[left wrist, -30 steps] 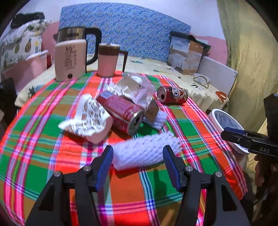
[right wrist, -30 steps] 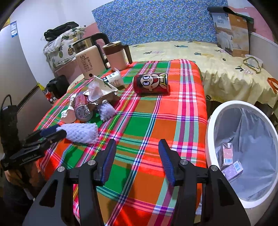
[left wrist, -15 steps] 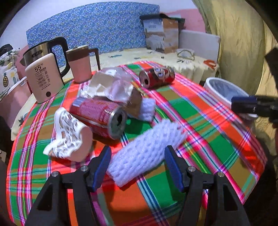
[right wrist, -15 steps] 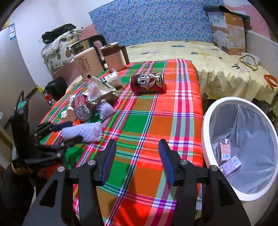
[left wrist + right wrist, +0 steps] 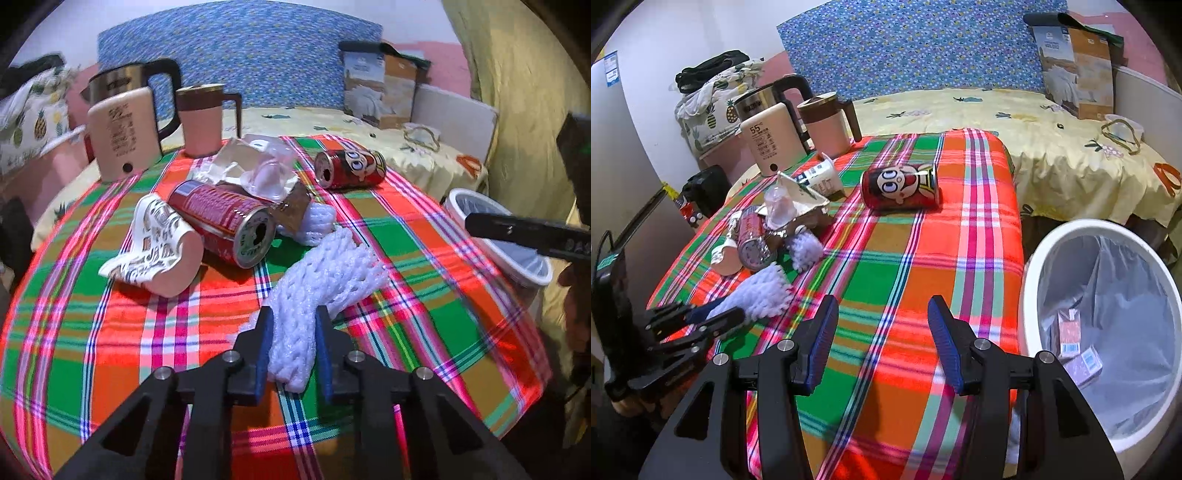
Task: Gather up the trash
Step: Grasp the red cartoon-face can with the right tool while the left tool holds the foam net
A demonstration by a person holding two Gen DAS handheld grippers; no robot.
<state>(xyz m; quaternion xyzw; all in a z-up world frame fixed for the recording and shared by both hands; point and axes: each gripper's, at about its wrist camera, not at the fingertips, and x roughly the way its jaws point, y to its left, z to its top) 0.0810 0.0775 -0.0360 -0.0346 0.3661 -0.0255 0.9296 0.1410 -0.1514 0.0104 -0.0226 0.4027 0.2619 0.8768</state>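
Two views split the scene between them. My right camera alone shows the inside of the white bin (image 5: 1034, 258), lined with a grey bag, a few small cartons (image 5: 1075, 343) lying at its bottom just beside the plaid table (image 5: 923, 266); my left camera catches only its rim (image 5: 480, 195) past the table edge. The right view also shows a white printed cup (image 5: 822, 177) on its side behind the trash pile, hidden from the left view. The left view in turn shows the open ends of the long red can (image 5: 225, 221) and the cartoon can (image 5: 351, 170), and the torn patterned paper cup (image 5: 159, 243) lying against the long can.

A second ago my left gripper (image 5: 291, 332) stood wide with the white foam net (image 5: 325, 280) lying loose across the cloth ahead of the fingertips. Now the blue pads (image 5: 264, 350) have closed in and squeeze the near end of that net, which bunches between them; its far end fans out on the table toward the long can. From the right view the same net (image 5: 753, 291) sticks out of the left gripper (image 5: 713, 317) at the table's near left corner.

My right gripper (image 5: 882, 332) has not changed: its jaws stand apart with nothing between them, above bare cloth, the bin just to its right.
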